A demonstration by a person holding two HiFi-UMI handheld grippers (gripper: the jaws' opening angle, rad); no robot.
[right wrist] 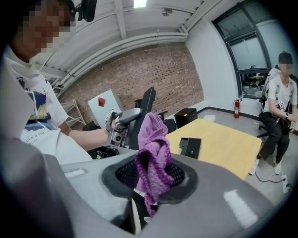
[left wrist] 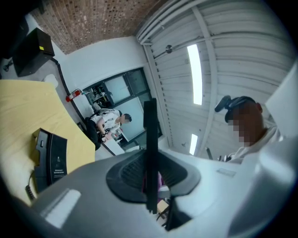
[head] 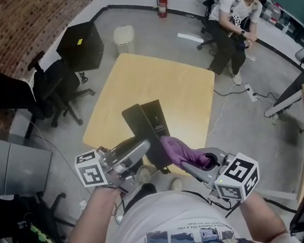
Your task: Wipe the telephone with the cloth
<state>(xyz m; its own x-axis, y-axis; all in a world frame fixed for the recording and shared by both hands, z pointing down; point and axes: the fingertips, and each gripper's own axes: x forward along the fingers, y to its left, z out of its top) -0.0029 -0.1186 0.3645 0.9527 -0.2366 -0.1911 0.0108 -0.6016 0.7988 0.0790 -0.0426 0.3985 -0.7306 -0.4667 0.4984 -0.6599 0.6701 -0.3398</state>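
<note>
Above the near edge of the yellow table (head: 158,84), the left gripper (head: 144,146) holds a flat black handset (head: 137,127). Its jaws are closed on the lower end, and in the left gripper view the handset shows edge-on as a thin dark strip standing between them. In the head view it slants up and away over the tabletop.

The right gripper (head: 189,162) is clamped on a purple cloth (head: 179,150), which bunches up out of its jaws. The cloth sits just beside the handset's lower end, on the side away from the left gripper. I cannot tell whether the two touch.

The telephone (head: 156,120) rests on the table near that edge, a dark box with small pale print on its face. In the head view it lies close beside the raised handset.

Beyond the table a person (head: 233,18) sits on a chair. A black office chair (head: 53,86) stands by the brick wall, with a pale bin (head: 124,38) at the table's far corner.
</note>
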